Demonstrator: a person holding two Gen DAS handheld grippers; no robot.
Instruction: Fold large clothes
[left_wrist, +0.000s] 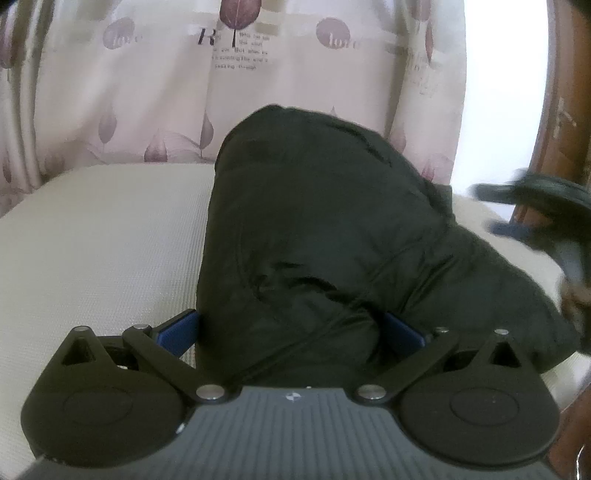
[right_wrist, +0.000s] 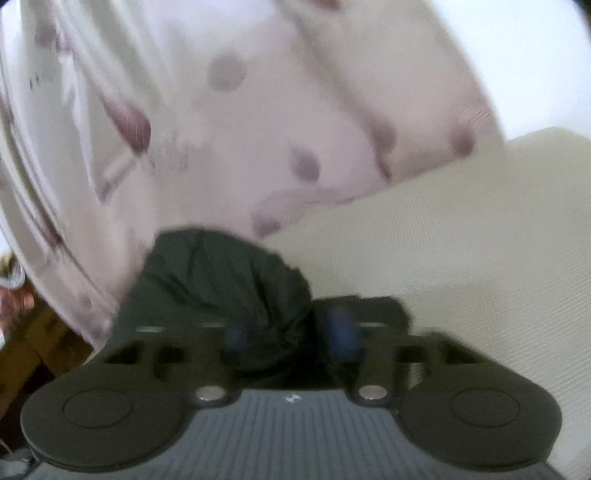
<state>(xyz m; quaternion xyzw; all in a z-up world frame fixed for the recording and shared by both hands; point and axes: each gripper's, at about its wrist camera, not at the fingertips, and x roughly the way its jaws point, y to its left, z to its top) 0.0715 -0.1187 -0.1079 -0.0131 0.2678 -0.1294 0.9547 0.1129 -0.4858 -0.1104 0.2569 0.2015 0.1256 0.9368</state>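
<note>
A dark green padded garment (left_wrist: 325, 229) lies bunched on a cream bed surface (left_wrist: 99, 236). My left gripper (left_wrist: 291, 328) has its blue-padded fingers (left_wrist: 177, 332) spread wide, with a thick fold of the garment between them. My right gripper (right_wrist: 291, 332) shows in its own blurred view with its fingers (right_wrist: 343, 328) closer together and a bunch of the same garment (right_wrist: 221, 280) between them. The right gripper also shows blurred at the right edge of the left wrist view (left_wrist: 535, 206), above the garment's far side.
A pale curtain (left_wrist: 236, 81) with purple leaf prints hangs right behind the bed. A brown wooden frame (left_wrist: 554, 122) stands at the right, beside a bright window. Brown wooden furniture (right_wrist: 33, 350) shows at the lower left of the right wrist view.
</note>
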